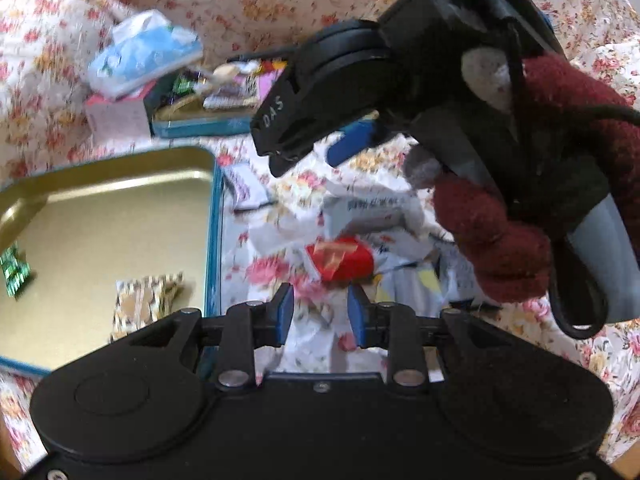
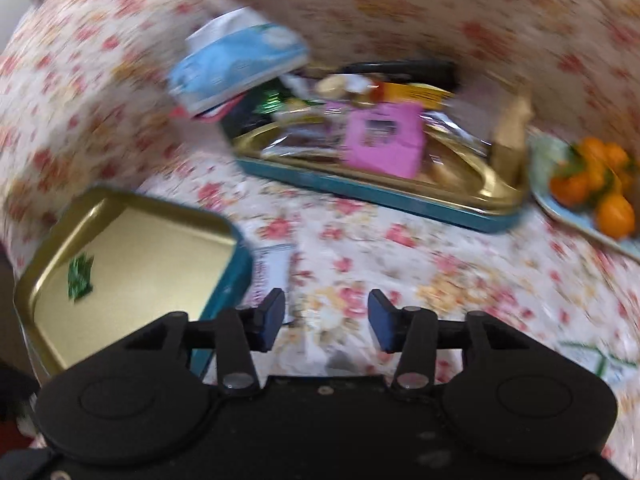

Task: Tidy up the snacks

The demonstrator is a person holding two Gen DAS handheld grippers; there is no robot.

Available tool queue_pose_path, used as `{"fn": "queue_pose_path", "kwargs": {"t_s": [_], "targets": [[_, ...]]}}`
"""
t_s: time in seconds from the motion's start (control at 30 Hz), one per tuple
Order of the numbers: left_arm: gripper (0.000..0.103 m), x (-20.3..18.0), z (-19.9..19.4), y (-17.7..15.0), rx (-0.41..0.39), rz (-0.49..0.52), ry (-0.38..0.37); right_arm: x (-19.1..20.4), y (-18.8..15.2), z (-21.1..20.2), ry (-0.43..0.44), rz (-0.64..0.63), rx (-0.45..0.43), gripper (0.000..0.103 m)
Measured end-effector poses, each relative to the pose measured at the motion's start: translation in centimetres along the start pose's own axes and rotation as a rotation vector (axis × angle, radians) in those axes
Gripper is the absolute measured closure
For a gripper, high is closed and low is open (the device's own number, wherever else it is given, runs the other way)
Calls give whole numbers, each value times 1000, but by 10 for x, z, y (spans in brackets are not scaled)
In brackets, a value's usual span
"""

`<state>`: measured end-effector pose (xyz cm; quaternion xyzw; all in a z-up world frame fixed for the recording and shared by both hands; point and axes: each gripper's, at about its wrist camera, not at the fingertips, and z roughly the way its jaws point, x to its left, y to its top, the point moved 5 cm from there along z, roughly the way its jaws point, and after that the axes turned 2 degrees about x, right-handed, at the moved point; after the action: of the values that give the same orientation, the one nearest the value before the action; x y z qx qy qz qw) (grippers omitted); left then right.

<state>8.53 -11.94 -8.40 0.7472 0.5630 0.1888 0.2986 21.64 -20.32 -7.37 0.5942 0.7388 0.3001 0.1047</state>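
On flowered cloth of counter: near tin (image 1: 214, 240) holds green packet (image 2: 80, 276) and patterned packet (image 1: 144, 300); red snack (image 1: 340, 260) and purple-white packet (image 1: 246, 190) lie outside. Far tin (image 2: 380, 196) crowded. Early stage. Left gripper (image 1: 320, 312) and right gripper (image 2: 326, 316): fingers apart, empty.

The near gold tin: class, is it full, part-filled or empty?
Part-filled. The near gold tin holds only a green packet and a patterned packet; most of its floor is bare.
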Motion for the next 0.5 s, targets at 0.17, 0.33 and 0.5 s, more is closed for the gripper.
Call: {"fn": "queue_pose_path", "kwargs": {"t_s": [0.17, 0.33, 0.5], "targets": [[64, 4, 6, -9, 12, -36, -10, 19, 0, 10, 42, -63, 17, 58], [63, 1, 5, -10, 1, -20, 0, 32, -1, 19, 31, -127, 45, 58], [61, 1, 5, -10, 3, -12, 1, 40, 1, 31, 21, -147, 60, 58]]}}
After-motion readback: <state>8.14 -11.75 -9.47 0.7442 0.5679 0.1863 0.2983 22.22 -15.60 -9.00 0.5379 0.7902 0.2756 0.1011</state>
